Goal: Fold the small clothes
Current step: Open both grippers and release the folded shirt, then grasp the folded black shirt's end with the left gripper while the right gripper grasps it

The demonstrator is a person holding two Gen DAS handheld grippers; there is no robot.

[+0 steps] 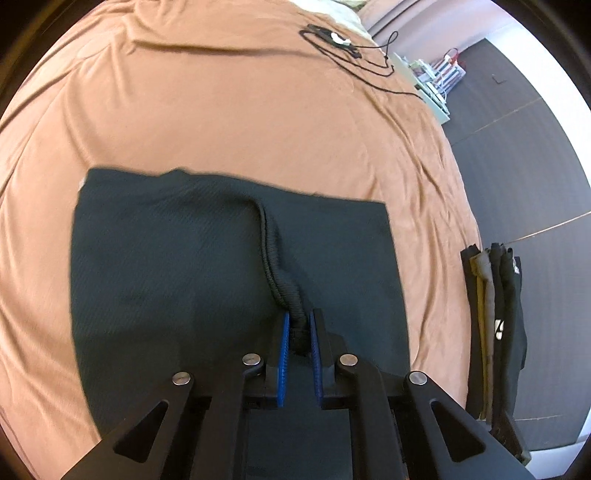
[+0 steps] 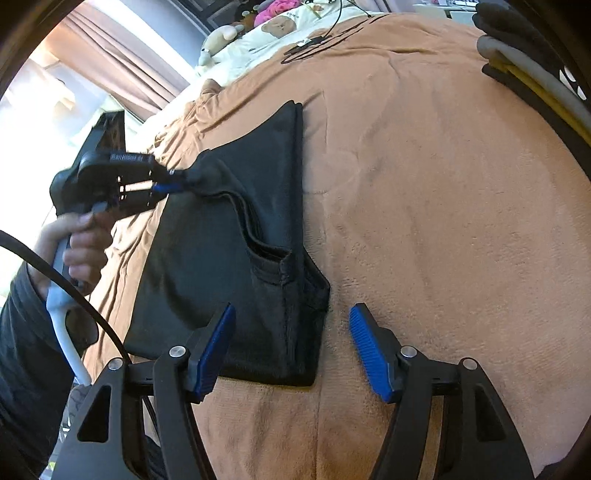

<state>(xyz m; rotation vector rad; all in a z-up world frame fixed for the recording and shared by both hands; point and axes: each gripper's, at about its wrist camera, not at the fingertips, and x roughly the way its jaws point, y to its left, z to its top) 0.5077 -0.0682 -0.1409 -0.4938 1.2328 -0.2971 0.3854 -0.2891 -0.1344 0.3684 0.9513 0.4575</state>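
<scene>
A dark green-black garment [image 1: 166, 266] lies spread on the tan bedspread [image 1: 221, 110]; it also shows in the right wrist view [image 2: 221, 258]. My left gripper [image 1: 300, 325] is shut on the garment's bunched ribbed edge [image 1: 277, 266] and holds it lifted off the cloth. In the right wrist view the left gripper [image 2: 173, 184] pinches that edge at the garment's far left side. My right gripper [image 2: 291, 332] is open and empty. It hovers over the garment's near right corner [image 2: 306, 295]; one blue pad [image 2: 218, 343] is above the cloth, the other [image 2: 369, 347] above the bedspread.
A stack of folded clothes [image 1: 495, 325] sits at the bed's right edge and shows in the right wrist view [image 2: 535, 77]. A black cable with a small white device [image 1: 347, 44] lies at the far end. Pillows and plush toys [image 2: 273, 26] are beyond. Dark floor [image 1: 517, 147] runs alongside the bed.
</scene>
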